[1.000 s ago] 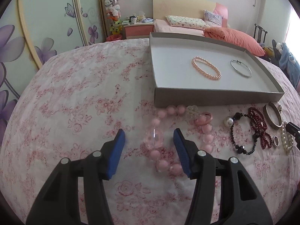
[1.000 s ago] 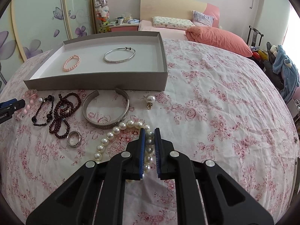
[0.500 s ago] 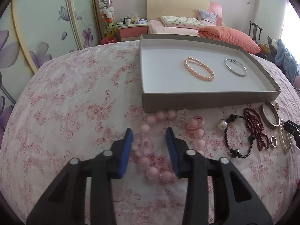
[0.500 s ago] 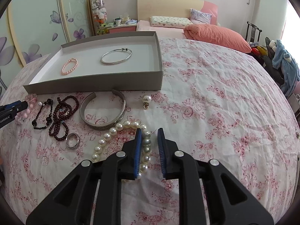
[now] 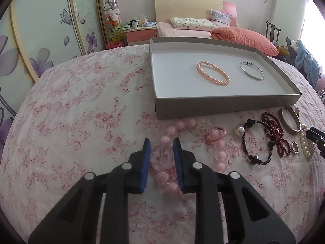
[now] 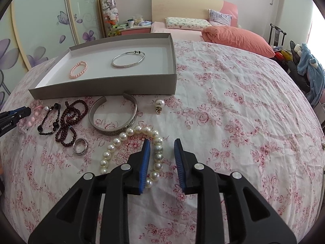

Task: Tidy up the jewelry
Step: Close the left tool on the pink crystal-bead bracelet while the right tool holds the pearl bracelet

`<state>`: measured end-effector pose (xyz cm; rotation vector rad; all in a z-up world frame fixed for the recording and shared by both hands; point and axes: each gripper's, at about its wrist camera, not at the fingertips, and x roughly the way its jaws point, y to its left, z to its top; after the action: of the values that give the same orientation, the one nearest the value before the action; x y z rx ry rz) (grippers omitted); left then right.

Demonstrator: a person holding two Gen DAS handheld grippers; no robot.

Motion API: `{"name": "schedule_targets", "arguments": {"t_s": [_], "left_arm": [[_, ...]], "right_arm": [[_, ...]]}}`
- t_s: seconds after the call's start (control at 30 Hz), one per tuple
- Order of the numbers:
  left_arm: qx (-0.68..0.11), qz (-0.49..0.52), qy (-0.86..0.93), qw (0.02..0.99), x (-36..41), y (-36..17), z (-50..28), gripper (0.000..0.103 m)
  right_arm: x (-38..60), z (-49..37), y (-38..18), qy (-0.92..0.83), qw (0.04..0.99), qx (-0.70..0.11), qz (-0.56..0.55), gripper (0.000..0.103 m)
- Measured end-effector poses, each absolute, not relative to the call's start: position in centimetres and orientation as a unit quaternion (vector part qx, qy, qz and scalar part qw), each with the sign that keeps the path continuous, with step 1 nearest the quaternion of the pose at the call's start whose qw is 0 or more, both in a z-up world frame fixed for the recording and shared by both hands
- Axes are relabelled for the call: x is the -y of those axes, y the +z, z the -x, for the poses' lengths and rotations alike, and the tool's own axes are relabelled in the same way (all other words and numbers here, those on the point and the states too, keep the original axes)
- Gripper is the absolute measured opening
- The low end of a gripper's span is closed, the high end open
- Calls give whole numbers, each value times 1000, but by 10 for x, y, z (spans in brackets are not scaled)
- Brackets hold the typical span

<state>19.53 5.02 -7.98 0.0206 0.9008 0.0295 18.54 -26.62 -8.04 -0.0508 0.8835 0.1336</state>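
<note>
My left gripper (image 5: 161, 143) is shut on the clear faceted bead of a chunky pink bead bracelet (image 5: 220, 156) lying on the floral bedspread. My right gripper (image 6: 162, 144) is open over a white pearl bracelet (image 6: 121, 137), whose right strand lies between the jaws beside the left pad. A grey tray (image 5: 223, 103) holds a small pink pearl bracelet (image 5: 212, 75) and a thin silver bangle (image 5: 251, 70); it also shows in the right wrist view (image 6: 101, 87).
In front of the tray lie a silver cuff (image 6: 113, 118), a dark red bead string (image 6: 70, 120), a black bead bracelet (image 6: 47, 122), a ring (image 6: 80, 145) and a pearl pendant (image 6: 159, 104). Pillows and a nightstand stand behind.
My left gripper has closed from wide open onto the clear bead of the pink bracelet. My right gripper has opened from shut on the pearl strand.
</note>
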Motion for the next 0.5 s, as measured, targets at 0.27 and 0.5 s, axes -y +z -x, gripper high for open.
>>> {"name": "schedule_targets", "arguments": {"t_s": [0.27,0.5], "left_arm": [[-435,-8,13,900,-50,-80,-195,23],[-434,-4,13,901,-51,-79,-193,23]], "right_arm": [[260,-182,-81,79,901,-426,29,11],[265,-181,-77,83,905,-417,8,10]]}}
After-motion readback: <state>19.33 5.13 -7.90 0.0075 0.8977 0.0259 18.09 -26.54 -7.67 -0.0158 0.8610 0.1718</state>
